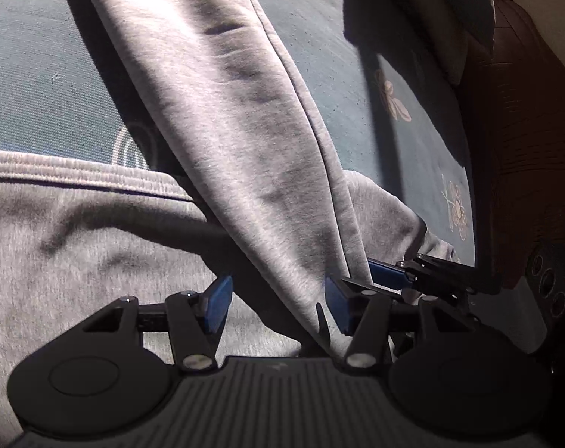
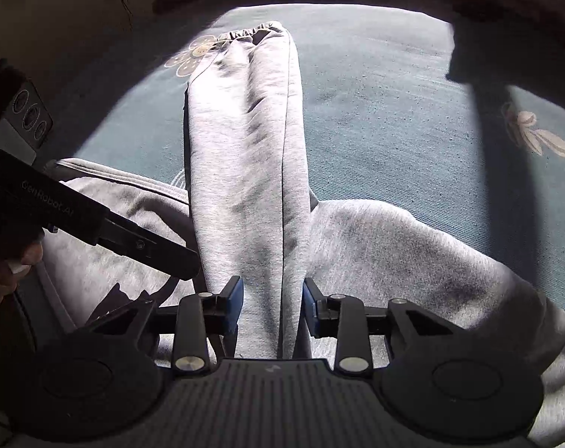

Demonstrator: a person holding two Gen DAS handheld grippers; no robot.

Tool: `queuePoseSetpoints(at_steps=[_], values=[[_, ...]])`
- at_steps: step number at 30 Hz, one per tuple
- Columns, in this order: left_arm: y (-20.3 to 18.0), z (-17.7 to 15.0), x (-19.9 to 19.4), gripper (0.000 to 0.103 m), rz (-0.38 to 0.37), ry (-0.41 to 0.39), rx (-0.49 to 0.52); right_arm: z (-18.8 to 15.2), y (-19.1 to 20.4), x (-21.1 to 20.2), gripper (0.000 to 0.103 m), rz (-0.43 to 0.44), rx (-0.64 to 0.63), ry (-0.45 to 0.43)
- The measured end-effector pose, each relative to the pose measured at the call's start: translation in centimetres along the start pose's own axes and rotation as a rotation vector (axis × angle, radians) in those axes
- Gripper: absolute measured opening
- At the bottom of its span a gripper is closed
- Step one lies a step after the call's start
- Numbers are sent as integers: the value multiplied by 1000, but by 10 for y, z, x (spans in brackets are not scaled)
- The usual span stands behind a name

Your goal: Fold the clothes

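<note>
Grey sweatpants lie on a teal bed cover. One trouser leg runs away from me to its elastic cuff, over the wider part of the garment. My right gripper is shut on the near end of that leg, with both blue pads against the fabric. In the left wrist view the same leg passes between the jaws of my left gripper. It touches only the right pad, so that gripper stands open. The right gripper's blue-tipped fingers show just beside it.
A ribbed band of the garment lies at the left. The cover has pale flower prints. A dark brown wooden frame borders the bed. A person's hand holds the left gripper's handle.
</note>
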State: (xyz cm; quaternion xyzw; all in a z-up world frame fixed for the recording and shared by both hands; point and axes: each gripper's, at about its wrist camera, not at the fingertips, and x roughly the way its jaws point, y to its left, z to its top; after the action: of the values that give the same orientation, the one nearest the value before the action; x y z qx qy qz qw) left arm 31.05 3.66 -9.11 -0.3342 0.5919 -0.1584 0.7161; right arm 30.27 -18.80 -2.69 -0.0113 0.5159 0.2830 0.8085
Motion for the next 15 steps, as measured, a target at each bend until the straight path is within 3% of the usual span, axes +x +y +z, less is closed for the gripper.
queuePoseSetpoints(at_steps=[1, 2, 5, 9, 11, 15], values=[[0, 1, 4, 55, -7, 3, -17, 0, 1, 1, 13, 7, -3, 7], [0, 2, 6, 56, -17, 3, -26, 0, 1, 1, 8, 14, -6, 14], [-2, 4, 9, 56, -34, -35, -35, 1, 4, -10, 8, 116, 23, -5], [3, 8, 10, 56, -137, -80, -80, 0, 3, -20, 8, 199, 96, -6], [10, 7, 14, 63, -176, -89, -105, -1, -3, -23, 8, 231, 155, -8], [29, 9, 26, 64, -250, -118, -246, -3, -22, -25, 8, 245, 269, -33]])
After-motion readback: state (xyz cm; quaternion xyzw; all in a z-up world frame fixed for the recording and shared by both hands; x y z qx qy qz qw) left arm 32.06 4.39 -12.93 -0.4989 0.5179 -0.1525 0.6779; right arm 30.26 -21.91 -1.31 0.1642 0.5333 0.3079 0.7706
